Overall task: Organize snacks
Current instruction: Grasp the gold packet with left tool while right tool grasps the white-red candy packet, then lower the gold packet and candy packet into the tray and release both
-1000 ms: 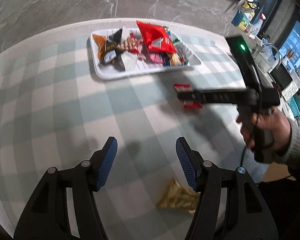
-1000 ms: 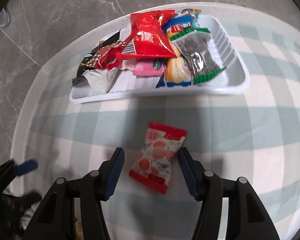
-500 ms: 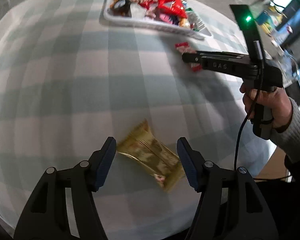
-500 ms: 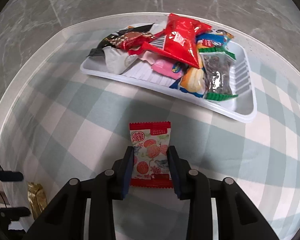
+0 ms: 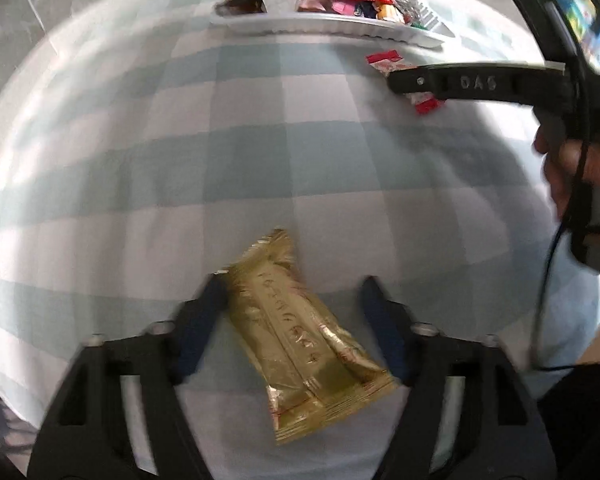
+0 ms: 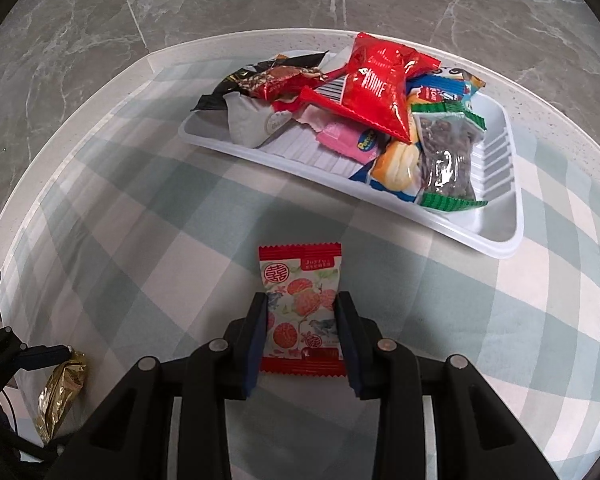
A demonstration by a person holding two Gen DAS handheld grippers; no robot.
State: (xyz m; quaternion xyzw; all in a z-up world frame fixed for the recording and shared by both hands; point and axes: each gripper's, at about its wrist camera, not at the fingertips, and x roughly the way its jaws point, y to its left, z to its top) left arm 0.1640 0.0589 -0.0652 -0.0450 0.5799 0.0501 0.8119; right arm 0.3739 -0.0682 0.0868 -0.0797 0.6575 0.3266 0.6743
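A gold snack packet (image 5: 300, 332) lies slantwise on the checked cloth between the fingers of my left gripper (image 5: 293, 286). Its jaws are closing; the left pad touches the packet's edge, while the right pad stands just clear of it. My right gripper (image 6: 300, 300) is shut on a red-and-white candy packet (image 6: 300, 276) that lies flat on the cloth. A white tray (image 6: 496, 246) beyond it holds several snack bags, a big red bag (image 6: 380, 84) on top. In the left wrist view the right gripper (image 5: 404, 80) covers part of the candy packet (image 5: 384, 60), in front of the tray (image 5: 320, 28).
The round table's checked cloth (image 6: 140, 220) ends at a pale rim, with grey marble floor (image 6: 80, 20) behind. A person's hand (image 5: 560, 172) and a cable hang at the right of the left wrist view. The gold packet (image 6: 60, 392) lies near the table's edge.
My left gripper has come down over the gold packet, which now lies between its narrowing jaws. My right gripper has shut on the candy packet and rolled, so the packet now stands straight.
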